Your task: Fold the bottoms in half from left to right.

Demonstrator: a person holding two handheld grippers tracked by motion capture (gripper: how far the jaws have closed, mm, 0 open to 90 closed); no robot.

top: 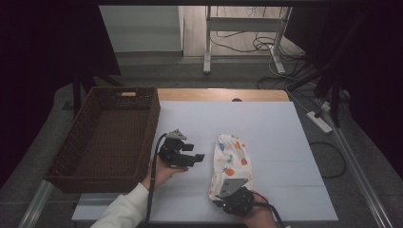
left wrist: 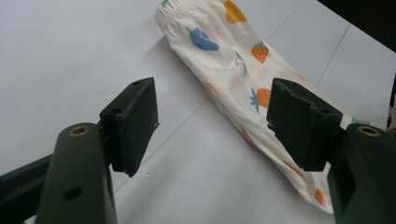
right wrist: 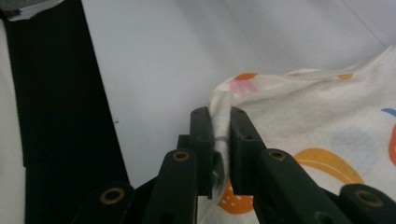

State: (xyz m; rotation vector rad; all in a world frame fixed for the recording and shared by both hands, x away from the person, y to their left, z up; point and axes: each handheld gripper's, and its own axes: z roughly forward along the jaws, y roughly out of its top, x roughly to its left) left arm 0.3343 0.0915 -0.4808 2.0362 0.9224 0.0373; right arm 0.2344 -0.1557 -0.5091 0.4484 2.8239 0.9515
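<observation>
Right gripper [right wrist: 219, 140] clamps fruit-print cloth [top: 230, 164] at its near edge, prob. to lift/fold it, while left gripper [left wrist: 212, 126] hovers w/ jaws apart beside it, ready to grab.

A cream-white cloth [top: 231, 164] is printed with small fruit shapes: a blue one, red-orange strawberries with green tops, a yellow-orange patch, pale pink marks and an orange shape dotted white. It lies on a plain white bench [top: 275, 137] crossed by thin grey lines; the bench's far edge is light wood. A dark brown woven basket [top: 76, 142] bears a pale tan label on its far wall. The left gripper [top: 198, 156] and right gripper [top: 219, 202] are black, each topped with a grey plate; brass-coloured rivets dot their dark jaws. A white sleeve [top: 124, 209] shows at the bottom. The floor is grey.
</observation>
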